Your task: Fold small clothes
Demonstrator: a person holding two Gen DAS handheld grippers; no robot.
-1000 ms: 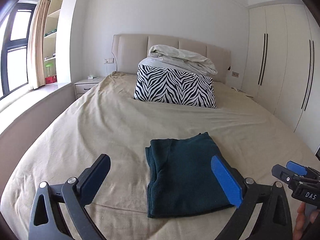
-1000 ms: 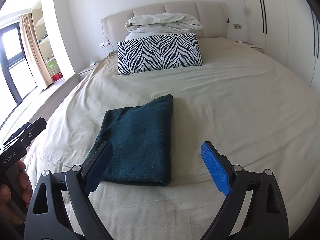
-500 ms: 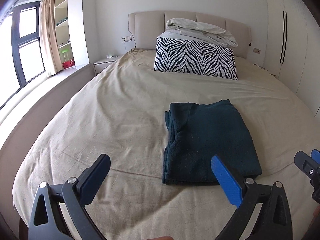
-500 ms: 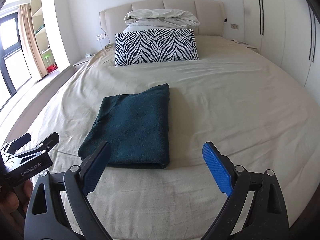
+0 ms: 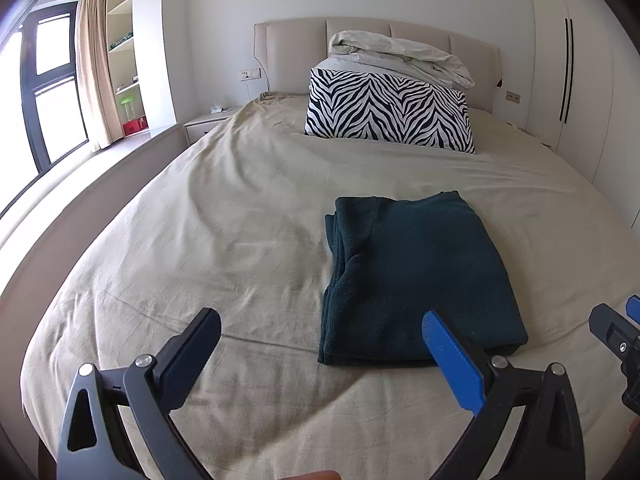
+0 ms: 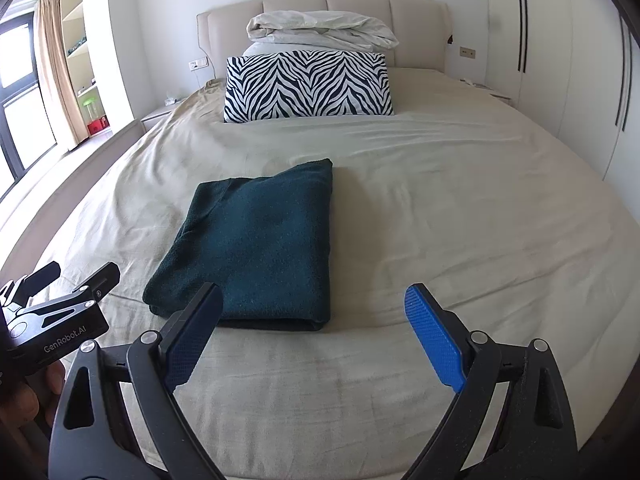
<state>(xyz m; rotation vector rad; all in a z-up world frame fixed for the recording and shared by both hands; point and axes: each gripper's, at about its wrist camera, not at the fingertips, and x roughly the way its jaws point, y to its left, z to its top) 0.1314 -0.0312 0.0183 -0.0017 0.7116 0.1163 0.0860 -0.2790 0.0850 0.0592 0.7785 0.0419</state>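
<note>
A dark teal garment (image 5: 416,276) (image 6: 256,248) lies folded into a neat rectangle on the beige bed sheet (image 5: 224,240) (image 6: 460,208). My left gripper (image 5: 320,336) hangs open in front of its near left corner, apart from the cloth, with nothing between the fingers. My right gripper (image 6: 314,312) is open too, held before the garment's near right corner without touching it. In the right wrist view the left gripper (image 6: 60,308) shows at the left edge, held by a hand. The right gripper's tip (image 5: 616,332) shows at the right edge of the left wrist view.
A zebra-print pillow (image 5: 388,110) (image 6: 308,84) leans at the head of the bed with a bundled white duvet (image 6: 320,30) behind it. A nightstand (image 5: 208,124) and window stand to the left, white wardrobes (image 6: 560,60) to the right.
Both grippers have pulled back and risen from the folded garment, so it now lies farther ahead. The garment itself has not moved. Both stayed open.
</note>
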